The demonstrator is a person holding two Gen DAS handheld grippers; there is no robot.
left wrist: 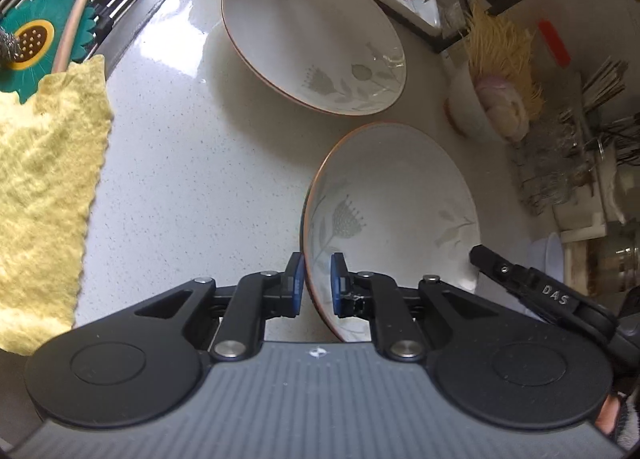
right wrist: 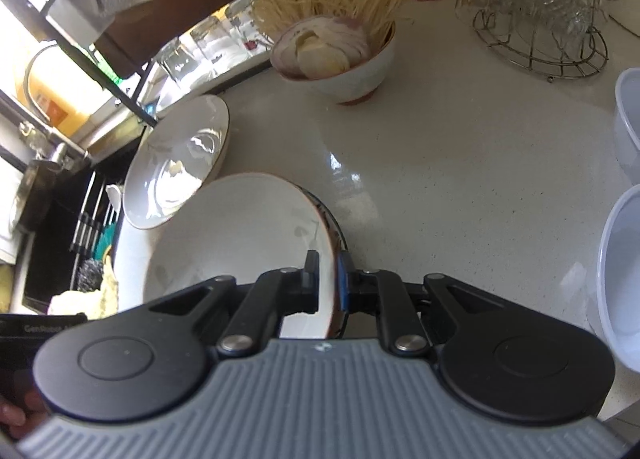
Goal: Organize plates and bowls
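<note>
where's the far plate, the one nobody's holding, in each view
Left wrist: the far plate lies top centre on the counter, beyond the held plate that the left gripper grips at its rim.
Right wrist: it sits left of centre, just past the held plate in the right gripper.
Shared landmark: the bowl of noodles.

Black tongs (left wrist: 315, 285), blue pads (left wrist: 338, 285), ribbed grey body, silver screws.
</note>
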